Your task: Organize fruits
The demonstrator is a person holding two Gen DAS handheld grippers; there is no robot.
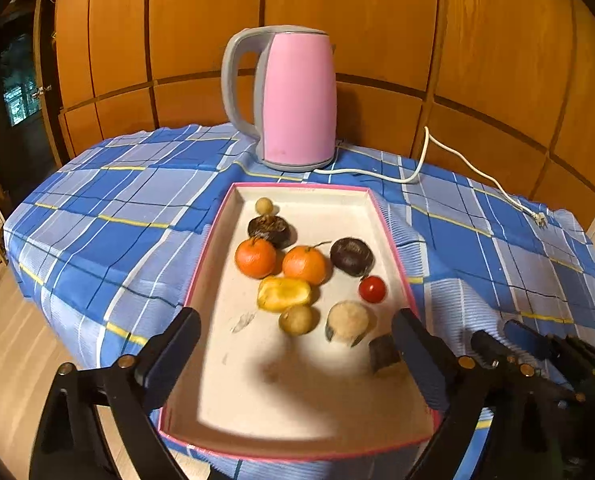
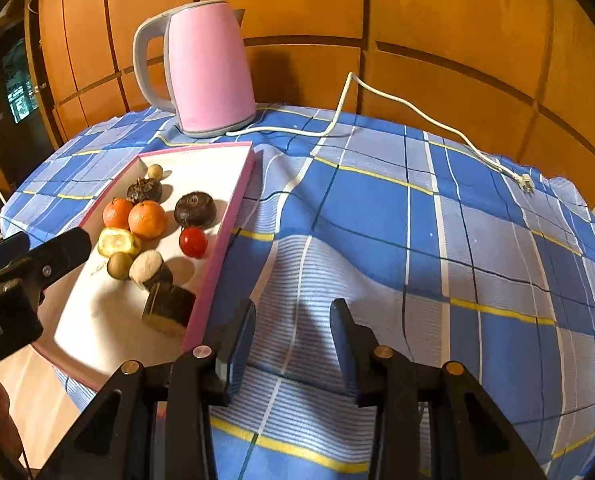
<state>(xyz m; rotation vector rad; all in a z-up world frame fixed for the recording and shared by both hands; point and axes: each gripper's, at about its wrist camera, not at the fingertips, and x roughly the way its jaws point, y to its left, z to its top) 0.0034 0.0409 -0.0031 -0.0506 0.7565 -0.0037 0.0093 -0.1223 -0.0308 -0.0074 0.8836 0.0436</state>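
Note:
A pink-rimmed white tray [image 1: 281, 408] [image 2: 233, 196] holds several fruits: two oranges [image 1: 256, 257] [image 2: 147, 219], two dark round fruits [image 1: 352, 257] [image 2: 195, 209], a cherry tomato [image 1: 372, 289] [image 2: 193, 242], a yellow piece [image 1: 284, 293] [image 2: 116, 242], small tan balls [image 1: 296, 319] [image 2: 119, 265], and two cut dark-skinned chunks [image 1: 347, 321] [image 2: 168, 308]. My left gripper [image 1: 297, 344] is open and empty above the tray's near end; one finger shows in the right wrist view [image 2: 63, 252]. My right gripper [image 2: 293, 332] is open and empty over the cloth, right of the tray.
A pink kettle [image 1: 293, 100] [image 2: 205, 68] stands behind the tray, its white cord [image 1: 457, 164] [image 2: 397, 104] trailing right to a plug [image 2: 525, 184]. A blue checked cloth [image 2: 417, 240] covers the table. Wooden panels stand behind. The floor drops off at the left.

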